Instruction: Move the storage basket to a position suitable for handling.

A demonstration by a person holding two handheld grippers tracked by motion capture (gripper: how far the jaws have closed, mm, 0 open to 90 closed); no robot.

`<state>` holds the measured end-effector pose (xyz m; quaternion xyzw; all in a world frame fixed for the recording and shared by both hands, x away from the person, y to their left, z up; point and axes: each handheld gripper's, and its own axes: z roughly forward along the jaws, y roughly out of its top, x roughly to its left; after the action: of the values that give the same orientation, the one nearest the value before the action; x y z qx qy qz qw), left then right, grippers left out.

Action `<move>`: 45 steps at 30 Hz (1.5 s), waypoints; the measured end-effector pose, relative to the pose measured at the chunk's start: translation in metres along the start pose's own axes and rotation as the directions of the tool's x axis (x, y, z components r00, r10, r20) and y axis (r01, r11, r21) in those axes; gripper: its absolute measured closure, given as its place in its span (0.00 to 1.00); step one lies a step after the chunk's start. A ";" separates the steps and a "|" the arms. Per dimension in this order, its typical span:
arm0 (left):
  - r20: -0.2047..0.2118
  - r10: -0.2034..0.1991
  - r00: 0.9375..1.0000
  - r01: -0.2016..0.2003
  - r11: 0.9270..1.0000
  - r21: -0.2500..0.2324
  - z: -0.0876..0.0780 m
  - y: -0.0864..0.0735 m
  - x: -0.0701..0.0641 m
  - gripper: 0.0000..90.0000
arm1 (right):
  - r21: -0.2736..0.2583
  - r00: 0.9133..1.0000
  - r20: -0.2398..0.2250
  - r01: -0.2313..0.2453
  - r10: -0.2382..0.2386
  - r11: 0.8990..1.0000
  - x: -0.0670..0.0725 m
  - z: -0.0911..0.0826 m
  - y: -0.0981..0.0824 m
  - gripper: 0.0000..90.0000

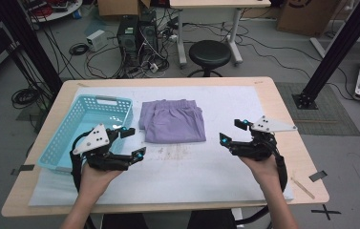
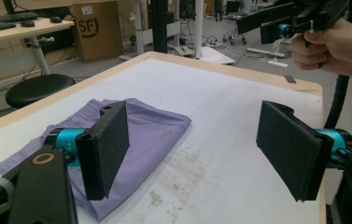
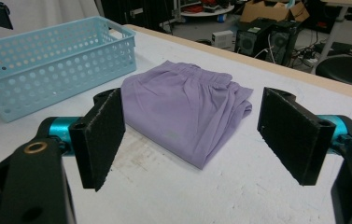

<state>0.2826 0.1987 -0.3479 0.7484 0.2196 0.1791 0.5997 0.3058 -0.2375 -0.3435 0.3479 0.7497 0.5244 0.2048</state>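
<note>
Folded purple garment (image 1: 173,121) lies flat at the centre of the high view, on the white mat covering the worktop (image 1: 273,95), just right of the light blue basket (image 1: 88,125) and apart from it. Basket looks empty and stands close by, likely the drop spot for the cloth. Left tongs (image 1: 131,142) hover lower left of the garment, in front of the basket, jaws spread wide with nothing between them. Right tongs (image 1: 232,131) hover at the garment's right, also wide apart and empty, not touching the cloth. In the right gripper view the garment (image 3: 187,112) sits straight ahead between the jaws, so that hand seems lined up for a reach. Both hands flank the cloth, probably set for a two-sided pick-up. No contact yet.
</note>
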 end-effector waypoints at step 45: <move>-0.073 -0.018 0.997 0.020 0.999 0.033 0.036 -0.022 -0.026 0.30 | 0.054 1.000 0.010 -0.030 0.030 0.998 -0.003 0.025 -0.018 0.27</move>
<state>0.2773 0.1590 -0.3776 0.7492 0.2513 0.1969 0.5804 0.3194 -0.2276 -0.3695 0.3671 0.7573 0.5053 0.1909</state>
